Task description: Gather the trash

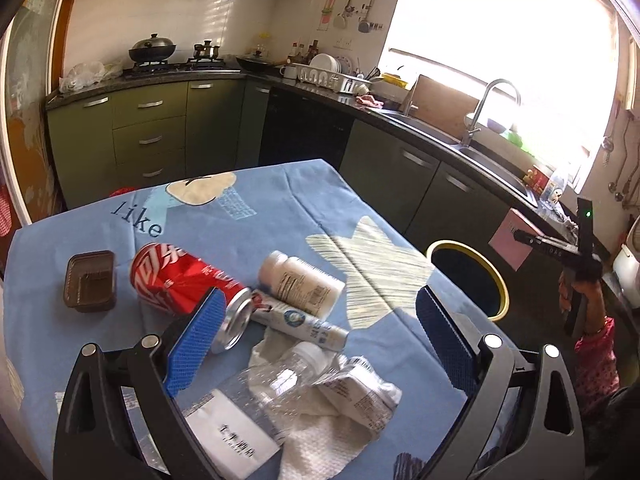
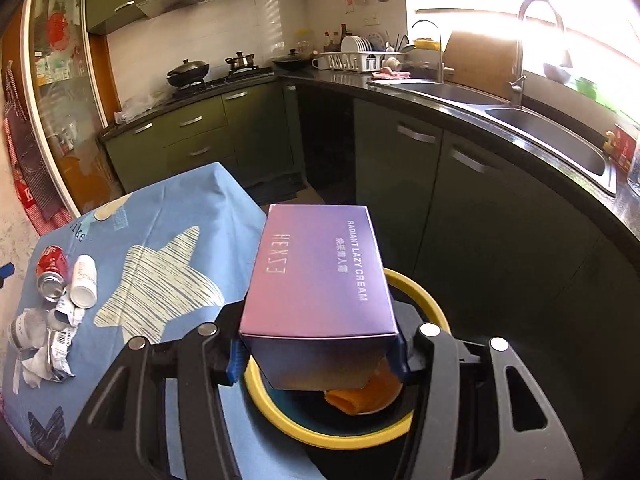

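Disposal under way: right hand-held gripper (image 2: 316, 356) clamps a purple-pink cardboard cream box (image 2: 316, 276) above the yellow-rimmed round bin (image 2: 424, 300) beside the blue-clothed table (image 1: 280, 208). Left hand-held gripper (image 1: 320, 340) hangs wide above that table's remaining red can (image 1: 180, 280), white bottle (image 1: 300, 282) and clear plastic bottle (image 1: 276, 384).

Both grippers, left gripper (image 1: 316, 340) and right gripper (image 2: 316, 356), had black frames, silver bolts, blue textured pads (image 1: 194, 340); the sleeve (image 1: 596, 356) was pink-patterned.

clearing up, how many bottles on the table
2: a white pill bottle lying beside the red can, and a clear plastic bottle on the crumpled tissue. More may hide underneath.
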A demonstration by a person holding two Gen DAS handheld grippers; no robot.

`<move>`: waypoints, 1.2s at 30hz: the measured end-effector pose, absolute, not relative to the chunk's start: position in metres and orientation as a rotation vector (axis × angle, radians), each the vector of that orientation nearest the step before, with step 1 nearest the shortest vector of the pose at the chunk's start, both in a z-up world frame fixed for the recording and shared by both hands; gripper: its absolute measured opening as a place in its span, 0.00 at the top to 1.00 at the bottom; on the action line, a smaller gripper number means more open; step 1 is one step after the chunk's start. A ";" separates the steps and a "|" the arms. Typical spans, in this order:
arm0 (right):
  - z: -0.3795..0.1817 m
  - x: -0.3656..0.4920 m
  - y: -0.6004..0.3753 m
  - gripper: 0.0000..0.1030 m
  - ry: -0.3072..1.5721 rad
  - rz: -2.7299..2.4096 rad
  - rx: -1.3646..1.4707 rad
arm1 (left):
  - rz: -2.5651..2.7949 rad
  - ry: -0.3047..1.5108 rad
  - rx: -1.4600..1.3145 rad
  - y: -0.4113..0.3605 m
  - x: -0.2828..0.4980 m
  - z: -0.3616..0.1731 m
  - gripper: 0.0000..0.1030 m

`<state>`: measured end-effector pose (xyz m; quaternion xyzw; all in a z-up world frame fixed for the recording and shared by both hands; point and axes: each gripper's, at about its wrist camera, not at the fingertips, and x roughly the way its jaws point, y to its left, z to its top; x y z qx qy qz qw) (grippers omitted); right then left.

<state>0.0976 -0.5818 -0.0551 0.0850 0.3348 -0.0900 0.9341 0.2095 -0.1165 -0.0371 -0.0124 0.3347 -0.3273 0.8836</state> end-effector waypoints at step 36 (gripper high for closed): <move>-0.095 0.085 -0.595 0.31 0.681 -0.112 0.280 | -0.633 0.841 0.085 -0.168 0.220 -0.053 0.08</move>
